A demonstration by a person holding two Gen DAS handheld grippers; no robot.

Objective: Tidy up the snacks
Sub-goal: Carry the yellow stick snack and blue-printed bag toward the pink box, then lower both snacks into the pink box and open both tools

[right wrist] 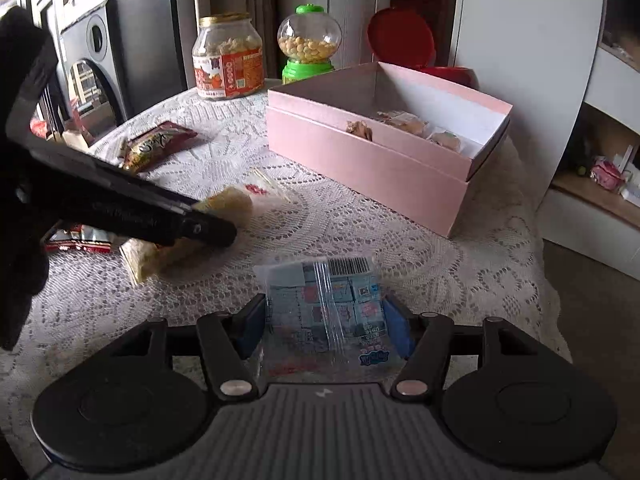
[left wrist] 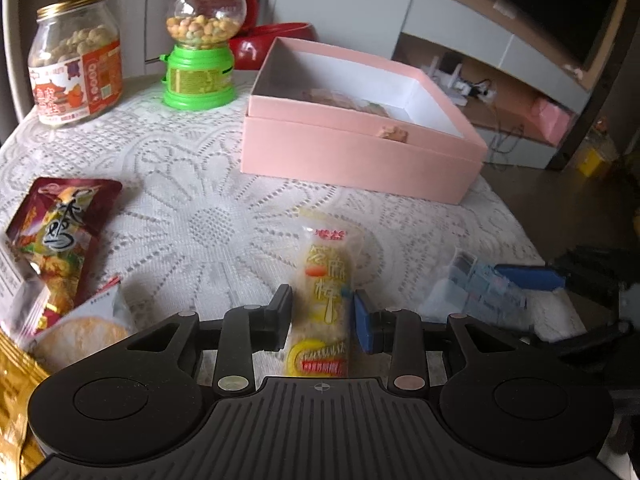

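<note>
A pale yellow rice-cracker packet point(left wrist: 325, 292) lies on the lace tablecloth between the fingers of my left gripper point(left wrist: 322, 316), whose pads sit close against its sides. It also shows in the right wrist view point(right wrist: 224, 216) under the left gripper point(right wrist: 208, 230). A clear bag of small blue candy boxes point(right wrist: 332, 304) lies between the fingers of my right gripper point(right wrist: 326, 328), which close on its sides; it shows in the left view point(left wrist: 476, 284) too. An open pink box point(left wrist: 360, 148) point(right wrist: 384, 160) holds a few wrapped snacks.
A glass peanut jar point(left wrist: 76, 64) and a green candy dispenser point(left wrist: 202, 44) stand at the table's far side. A maroon snack bag point(left wrist: 60, 236), a white cracker packet point(left wrist: 80, 328) and a gold wrapper point(left wrist: 16, 392) lie at left. The table edge point(right wrist: 532, 264) falls off at right.
</note>
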